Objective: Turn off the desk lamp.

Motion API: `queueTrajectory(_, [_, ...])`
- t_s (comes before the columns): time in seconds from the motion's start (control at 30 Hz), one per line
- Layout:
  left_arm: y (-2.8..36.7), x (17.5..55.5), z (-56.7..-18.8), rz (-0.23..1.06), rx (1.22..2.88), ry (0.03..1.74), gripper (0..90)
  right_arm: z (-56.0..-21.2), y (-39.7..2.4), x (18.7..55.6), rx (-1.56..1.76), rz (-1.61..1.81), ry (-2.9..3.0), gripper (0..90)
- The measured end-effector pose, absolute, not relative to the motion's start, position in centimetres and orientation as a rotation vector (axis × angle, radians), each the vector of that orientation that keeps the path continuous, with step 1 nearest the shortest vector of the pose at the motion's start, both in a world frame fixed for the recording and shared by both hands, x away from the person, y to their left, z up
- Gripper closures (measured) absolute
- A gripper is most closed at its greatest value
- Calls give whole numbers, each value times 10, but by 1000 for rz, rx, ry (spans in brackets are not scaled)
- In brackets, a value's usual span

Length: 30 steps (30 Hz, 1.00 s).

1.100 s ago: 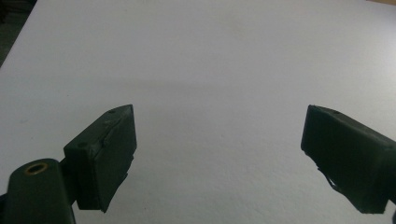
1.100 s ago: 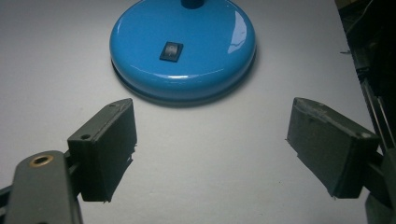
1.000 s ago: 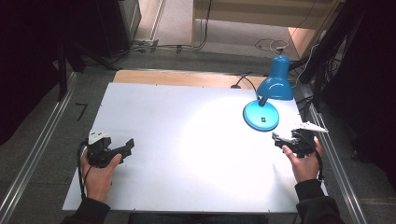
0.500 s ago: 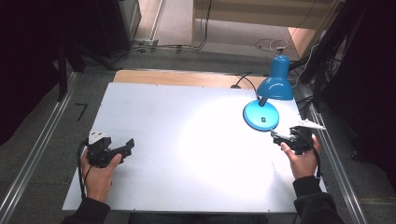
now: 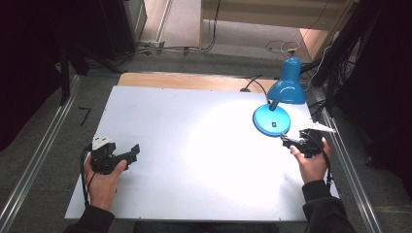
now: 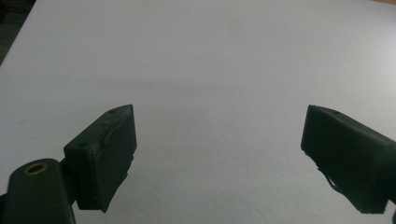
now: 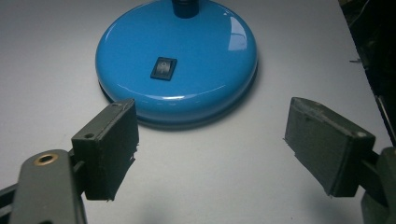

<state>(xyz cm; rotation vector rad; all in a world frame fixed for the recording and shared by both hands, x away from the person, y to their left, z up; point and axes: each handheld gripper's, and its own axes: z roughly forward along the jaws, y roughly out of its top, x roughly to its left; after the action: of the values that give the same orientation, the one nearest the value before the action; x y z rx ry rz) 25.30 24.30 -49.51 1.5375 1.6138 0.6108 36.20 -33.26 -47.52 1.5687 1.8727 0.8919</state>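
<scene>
Desk lamp point(image 7: 176, 63): top cut off at frame's upper edge, rocker switch point(image 7: 164, 68) marking too small to read. Right gripper point(image 7: 210, 149) jaws spread; left gripper point(image 6: 217, 156) likewise.

A white table point(image 5: 194, 145) carried the scene, its flat top plain and matte, with a strip of bare wood showing along its far edge. A bright pool of light fell on the middle right part of the surface. Near the far right corner stood a blue desk lamp point(image 5: 279, 104), its round glossy base point(image 7: 176, 58) resting flat on the white top, with a small black rocker switch point(image 7: 163, 68) set into the base. A dark cable point(image 5: 252, 82) trailed off the far edge behind the lamp
</scene>
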Motion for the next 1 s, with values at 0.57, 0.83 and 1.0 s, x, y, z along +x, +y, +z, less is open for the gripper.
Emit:
queueTrajectory(0.57, [243, 253, -495, 608, 1539, 1612, 113, -475, -330, 371, 1567, 877, 1860, 178])
queueTrajectory(0.83, [243, 253, -495, 610, 1535, 1614, 113, -474, -330, 381, 1576, 869, 1847, 190])
queueTrajectory(1.0, [244, 253, -495, 609, 1535, 1614, 113, -476, -330, 385, 1585, 862, 1842, 197])
